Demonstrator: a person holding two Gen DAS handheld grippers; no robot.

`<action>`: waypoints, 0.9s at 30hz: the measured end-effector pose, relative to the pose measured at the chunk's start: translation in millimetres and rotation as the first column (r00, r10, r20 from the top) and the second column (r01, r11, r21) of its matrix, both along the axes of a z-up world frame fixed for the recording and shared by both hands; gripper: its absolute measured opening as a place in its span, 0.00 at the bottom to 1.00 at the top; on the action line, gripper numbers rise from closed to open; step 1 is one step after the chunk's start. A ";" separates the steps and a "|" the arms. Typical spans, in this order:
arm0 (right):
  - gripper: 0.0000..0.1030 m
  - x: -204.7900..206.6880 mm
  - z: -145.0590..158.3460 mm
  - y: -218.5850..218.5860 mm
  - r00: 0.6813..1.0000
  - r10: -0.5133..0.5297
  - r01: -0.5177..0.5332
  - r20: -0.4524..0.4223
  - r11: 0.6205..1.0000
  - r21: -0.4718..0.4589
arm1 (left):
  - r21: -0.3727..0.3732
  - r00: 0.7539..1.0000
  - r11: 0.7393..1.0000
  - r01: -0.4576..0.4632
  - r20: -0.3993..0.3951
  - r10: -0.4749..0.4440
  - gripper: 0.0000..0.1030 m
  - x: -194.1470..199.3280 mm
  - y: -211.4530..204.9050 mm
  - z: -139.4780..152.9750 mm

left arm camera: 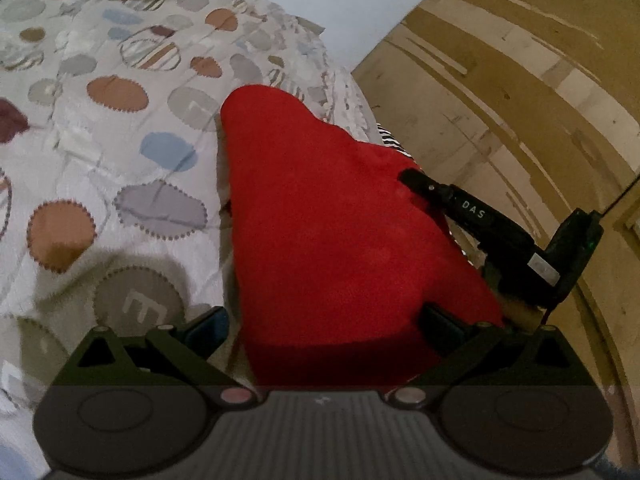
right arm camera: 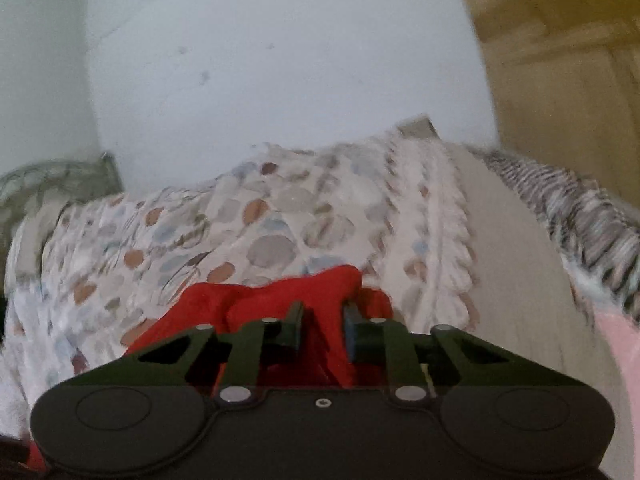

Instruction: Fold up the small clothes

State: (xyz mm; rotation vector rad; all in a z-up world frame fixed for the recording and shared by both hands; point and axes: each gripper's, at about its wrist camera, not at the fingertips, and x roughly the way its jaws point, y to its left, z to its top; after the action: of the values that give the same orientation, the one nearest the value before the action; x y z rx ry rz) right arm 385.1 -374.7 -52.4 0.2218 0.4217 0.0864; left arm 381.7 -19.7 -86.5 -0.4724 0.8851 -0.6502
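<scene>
A red cloth (left arm camera: 320, 208) lies on a patterned bedspread (left arm camera: 100, 140), narrowing to a rounded end farther away. My left gripper (left arm camera: 324, 316) is open, its fingers standing wide on either side of the cloth's near end; a gap shows beside the left finger (left arm camera: 208, 328). In the left wrist view, my right gripper (left arm camera: 416, 180) reaches in from the right and meets the cloth's right edge. The blurred right wrist view shows that gripper (right arm camera: 323, 310) shut on a raised fold of the red cloth (right arm camera: 208, 304), with its fingers close together.
The bedspread (right arm camera: 260, 240) ends at a scalloped edge, with a black-and-white striped fabric (right arm camera: 580, 216) beyond it on the right. A pale wall (right arm camera: 280, 60) rises behind the bed. A brownish wooden surface (left arm camera: 520, 80) fills the right side. Something pink (right arm camera: 616, 340) sits at the far right.
</scene>
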 end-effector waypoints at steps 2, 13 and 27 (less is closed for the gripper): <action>0.19 3.2 1.7 2.7 1.000 -0.008 0.008 0.001 0.999 -0.053 | 0.005 1.000 1.000 -0.006 -0.005 0.006 1.00 -0.7 -3.7 -1.4; 0.73 16.0 -15.0 -60.9 0.992 -0.027 0.062 -0.122 0.953 0.298 | 0.020 1.000 1.000 -0.006 -0.019 0.006 1.00 -5.7 -13.1 -10.2; 0.55 36.1 -50.6 -45.8 0.977 0.060 -0.011 -0.203 0.971 0.238 | 0.042 1.000 0.999 -0.016 0.013 0.016 1.00 -1.6 -13.5 0.5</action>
State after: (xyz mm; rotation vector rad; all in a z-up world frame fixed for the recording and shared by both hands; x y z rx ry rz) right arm 421.2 -420.5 -103.1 0.4608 0.6258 0.1498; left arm 380.2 -33.2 -86.1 -0.4364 0.8806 -0.6182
